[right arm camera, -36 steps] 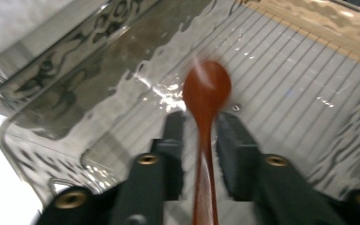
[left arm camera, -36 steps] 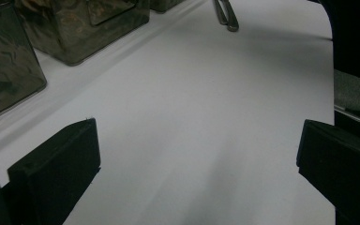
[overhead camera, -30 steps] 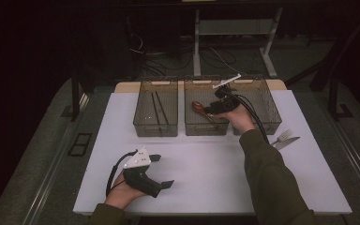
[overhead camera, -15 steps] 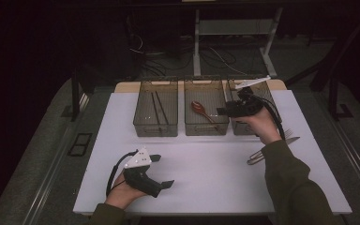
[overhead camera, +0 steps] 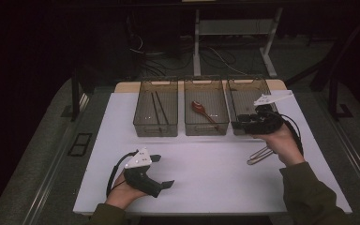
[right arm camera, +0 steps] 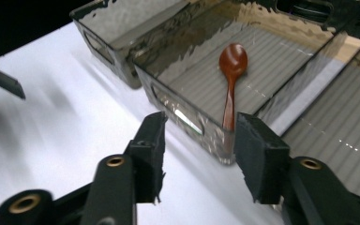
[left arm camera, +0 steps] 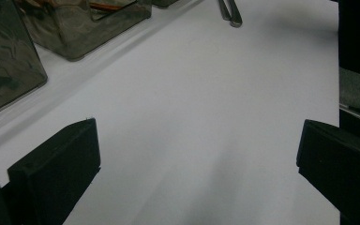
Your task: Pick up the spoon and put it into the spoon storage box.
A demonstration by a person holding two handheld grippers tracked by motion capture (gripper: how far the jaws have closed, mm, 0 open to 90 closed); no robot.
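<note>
Right gripper (overhead camera: 236, 125), jaws apart and empty, hovers with the thin silver looped metal utensil (overhead camera: 258, 155) at its 5 o'clock, lying 8-to-2, which I judge far closer to it than to my wide-open left gripper (overhead camera: 162, 171).

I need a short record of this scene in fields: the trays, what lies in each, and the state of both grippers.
left tray: two dark sticks
middle tray: red-brown spoon
right tray: contents unclear
table: metal utensil beside the right hand
left gripper: open, holding nothing, low over the table
right gripper: open, holding nothing, near the trays
</note>
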